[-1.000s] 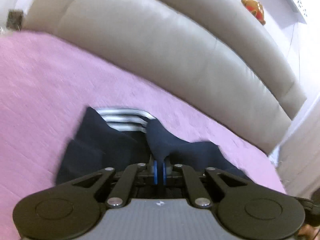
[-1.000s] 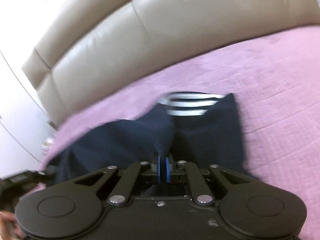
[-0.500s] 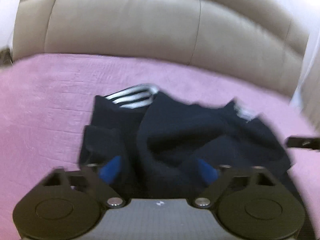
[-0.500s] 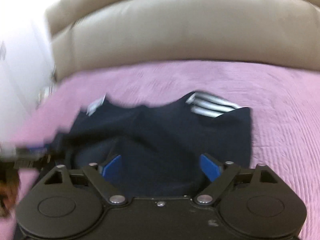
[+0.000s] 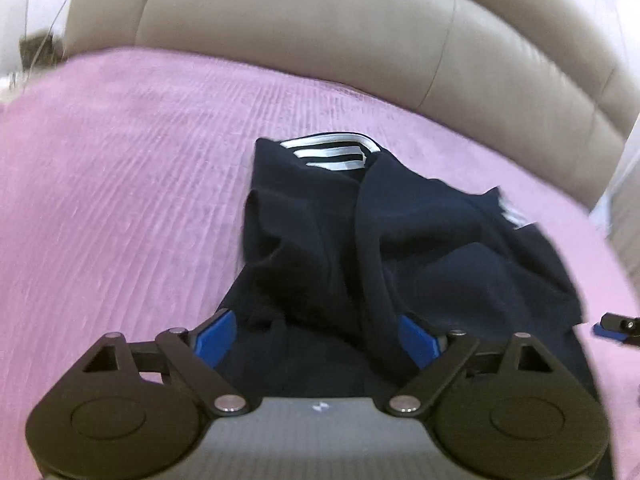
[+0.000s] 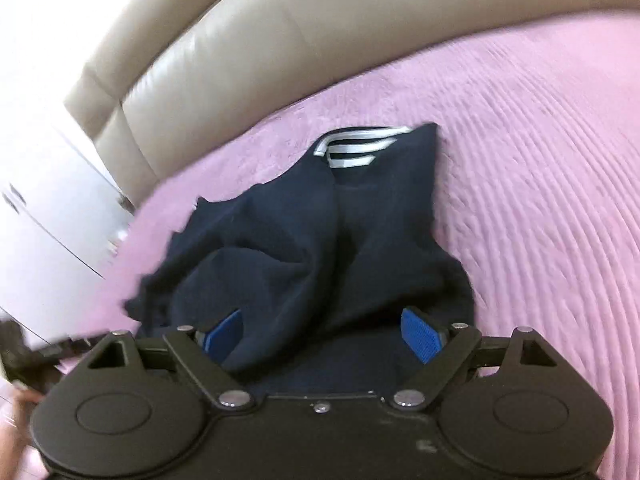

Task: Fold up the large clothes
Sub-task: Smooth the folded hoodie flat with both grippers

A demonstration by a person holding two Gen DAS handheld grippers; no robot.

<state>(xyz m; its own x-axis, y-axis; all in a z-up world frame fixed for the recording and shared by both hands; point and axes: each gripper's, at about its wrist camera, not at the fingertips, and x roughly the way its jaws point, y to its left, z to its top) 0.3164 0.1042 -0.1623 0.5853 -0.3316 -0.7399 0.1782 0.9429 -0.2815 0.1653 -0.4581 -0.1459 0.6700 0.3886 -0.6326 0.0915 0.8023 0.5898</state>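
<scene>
A dark navy garment with white stripes at its collar lies bunched on the pink bedspread. My left gripper is open, its blue pads spread over the garment's near edge, holding nothing. In the right wrist view the same garment lies crumpled with its striped collar at the far end. My right gripper is open too, its blue pads spread above the near folds. The right gripper's tip shows at the left view's right edge.
A beige padded leather headboard runs along the far side of the bed, also in the right wrist view. White furniture stands to the left of the bed. The pink bedspread stretches to the right.
Both grippers were shut on the garment's fabric a second ago and have opened, letting it drop. The garment now lies bunched on the bed, and both grippers have drawn back slightly.
</scene>
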